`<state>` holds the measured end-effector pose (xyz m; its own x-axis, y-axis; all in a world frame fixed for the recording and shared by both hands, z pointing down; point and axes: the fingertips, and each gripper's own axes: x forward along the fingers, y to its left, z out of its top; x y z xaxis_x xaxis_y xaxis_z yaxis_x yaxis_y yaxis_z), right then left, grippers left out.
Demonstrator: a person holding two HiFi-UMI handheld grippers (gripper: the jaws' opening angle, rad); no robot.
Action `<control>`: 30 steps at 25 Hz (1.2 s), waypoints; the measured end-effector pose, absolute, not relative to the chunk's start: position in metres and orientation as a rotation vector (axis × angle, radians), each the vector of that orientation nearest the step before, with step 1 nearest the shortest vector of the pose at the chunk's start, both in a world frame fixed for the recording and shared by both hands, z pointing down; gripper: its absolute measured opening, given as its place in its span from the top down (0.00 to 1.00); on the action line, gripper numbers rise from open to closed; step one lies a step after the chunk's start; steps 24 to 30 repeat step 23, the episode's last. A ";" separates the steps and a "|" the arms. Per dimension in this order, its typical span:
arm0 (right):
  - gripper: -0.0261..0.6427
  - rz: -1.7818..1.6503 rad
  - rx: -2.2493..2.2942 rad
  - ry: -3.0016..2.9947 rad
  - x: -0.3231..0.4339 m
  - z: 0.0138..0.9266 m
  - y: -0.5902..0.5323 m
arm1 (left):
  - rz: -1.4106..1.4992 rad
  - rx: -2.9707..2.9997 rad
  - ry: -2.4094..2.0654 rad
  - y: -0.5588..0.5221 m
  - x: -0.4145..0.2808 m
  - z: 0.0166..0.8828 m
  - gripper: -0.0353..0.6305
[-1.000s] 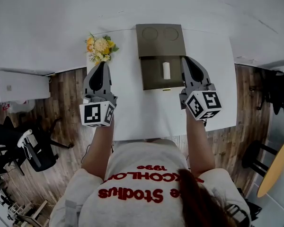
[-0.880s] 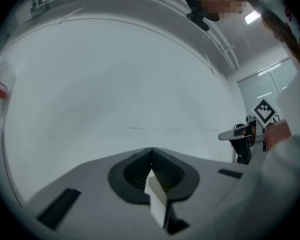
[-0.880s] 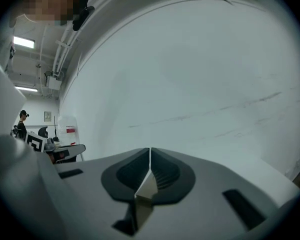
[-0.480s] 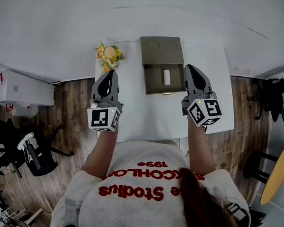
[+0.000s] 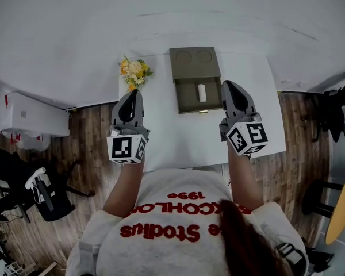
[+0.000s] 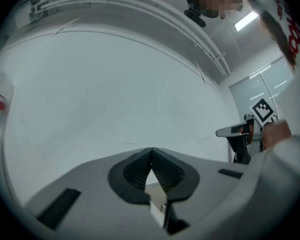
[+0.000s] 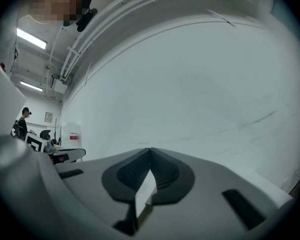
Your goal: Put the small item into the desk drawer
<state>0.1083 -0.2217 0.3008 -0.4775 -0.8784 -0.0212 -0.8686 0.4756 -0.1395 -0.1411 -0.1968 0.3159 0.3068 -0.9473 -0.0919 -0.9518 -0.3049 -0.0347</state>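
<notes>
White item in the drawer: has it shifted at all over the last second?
No. The white item lies at the same spot in the open drawer as before, just right of the middle and pointing front to back.

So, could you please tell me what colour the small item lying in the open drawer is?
The small item is white, clearest in the head view.

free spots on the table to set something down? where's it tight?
Biggest bare patch: the near half of the white table, between the left gripper and right gripper, in front of the open drawer. Also bare: the far right corner beside the drawer unit, and a narrow strip between it and the flowers. Tight: far middle, far left corner.
</notes>
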 end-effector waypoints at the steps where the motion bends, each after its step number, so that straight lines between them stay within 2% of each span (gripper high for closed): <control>1: 0.95 -0.160 -1.553 2.620 0.108 0.299 -0.220 | 0.085 -2.472 1.803 -0.195 -0.142 0.316 0.94; 30: 0.95 -0.098 -1.540 2.608 0.110 0.285 -0.199 | 0.099 -2.499 1.747 -0.183 -0.128 0.314 0.94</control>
